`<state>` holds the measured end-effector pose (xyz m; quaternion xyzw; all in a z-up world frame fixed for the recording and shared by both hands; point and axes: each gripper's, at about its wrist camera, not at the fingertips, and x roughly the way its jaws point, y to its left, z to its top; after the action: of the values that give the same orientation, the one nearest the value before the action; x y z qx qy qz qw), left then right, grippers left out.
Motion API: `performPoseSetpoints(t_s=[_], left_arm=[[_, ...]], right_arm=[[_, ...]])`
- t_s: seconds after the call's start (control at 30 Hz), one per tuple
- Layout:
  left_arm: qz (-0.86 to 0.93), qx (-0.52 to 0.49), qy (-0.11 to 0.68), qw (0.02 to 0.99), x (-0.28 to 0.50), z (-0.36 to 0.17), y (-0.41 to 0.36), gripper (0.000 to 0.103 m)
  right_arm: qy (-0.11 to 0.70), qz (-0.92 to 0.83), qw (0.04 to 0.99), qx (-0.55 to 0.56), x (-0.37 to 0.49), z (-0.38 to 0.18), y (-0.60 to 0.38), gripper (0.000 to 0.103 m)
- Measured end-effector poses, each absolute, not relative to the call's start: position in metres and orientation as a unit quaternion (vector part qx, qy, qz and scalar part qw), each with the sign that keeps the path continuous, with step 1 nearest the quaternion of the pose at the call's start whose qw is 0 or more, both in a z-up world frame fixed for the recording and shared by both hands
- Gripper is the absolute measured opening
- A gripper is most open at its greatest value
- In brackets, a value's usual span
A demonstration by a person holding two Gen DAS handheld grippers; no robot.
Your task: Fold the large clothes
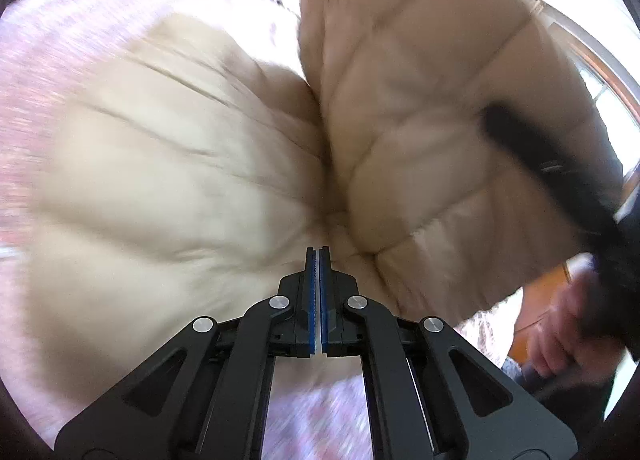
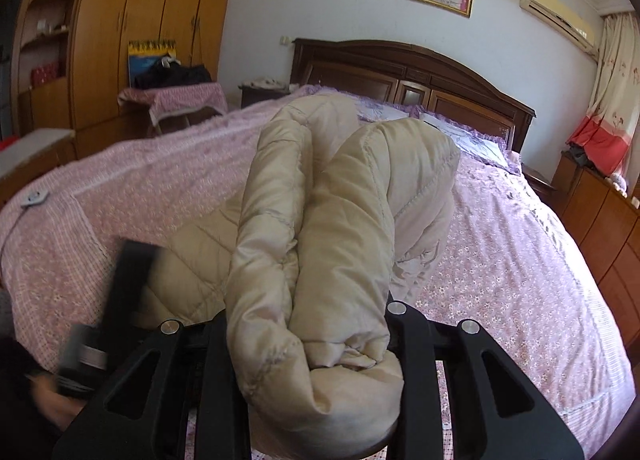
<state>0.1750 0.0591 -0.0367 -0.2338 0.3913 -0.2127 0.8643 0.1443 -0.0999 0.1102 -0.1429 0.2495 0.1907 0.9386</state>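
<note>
The beige quilted jacket (image 2: 320,220) lay on a bed covered with a pink floral bedspread (image 2: 520,260), part of it lifted in a thick bunched fold that rose toward the right wrist camera. That fold filled the space between the arms of the right gripper (image 2: 316,340); its fingertips were buried under the fabric, so the jaws appeared to be pinching the bundle, though the contact itself was hidden. In the left wrist view most of the scene was smeared by motion blur, the jacket's quilting (image 1: 160,180) and the bedspread (image 1: 40,80) only roughly readable. The left gripper (image 1: 318,256) was sharp: its blue-lined pads (image 1: 326,300) were pressed almost together with only a pale sliver between them, and whether any cloth was caught there could not be made out. The other gripper showed as a dark blurred bar (image 1: 560,180), with a blurred hand (image 1: 560,336) below it, cut off by the frame edge
</note>
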Motion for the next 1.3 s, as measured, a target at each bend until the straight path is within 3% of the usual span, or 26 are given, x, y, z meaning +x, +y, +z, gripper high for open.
performPoseSetpoints(t_s=[0.2,0.3,0.43,0.63,0.87,1.3], left_arm=[[-0.055,-0.202,0.304,0.93,0.139,-0.006,0.128,0.002],[-0.032,-0.213,0.329,0.919,0.146,-0.022,0.148,0.002],[-0.078,-0.31,0.379,0.869,0.158,-0.064,0.174,0.002],[-0.145,-0.459,0.36,0.799,0.159,-0.1,0.195,0.002],[-0.147,-0.427,0.361,0.816,0.164,-0.098,0.164,0.002],[-0.152,-0.449,0.362,0.803,0.173,-0.113,0.197,0.001]], right_arm=[[0.247,0.179,0.934,-0.184,0.139,0.103,-0.077,0.03],[0.244,0.171,0.932,-0.208,0.135,0.1,-0.065,0.03],[0.24,0.172,0.929,-0.224,0.133,0.099,-0.052,0.03],[0.23,0.189,0.919,-0.258,0.128,0.084,-0.02,0.033],[0.221,0.2,0.897,-0.326,0.115,0.045,0.026,0.036],[0.221,0.201,0.878,-0.375,0.114,0.003,0.064,0.037]])
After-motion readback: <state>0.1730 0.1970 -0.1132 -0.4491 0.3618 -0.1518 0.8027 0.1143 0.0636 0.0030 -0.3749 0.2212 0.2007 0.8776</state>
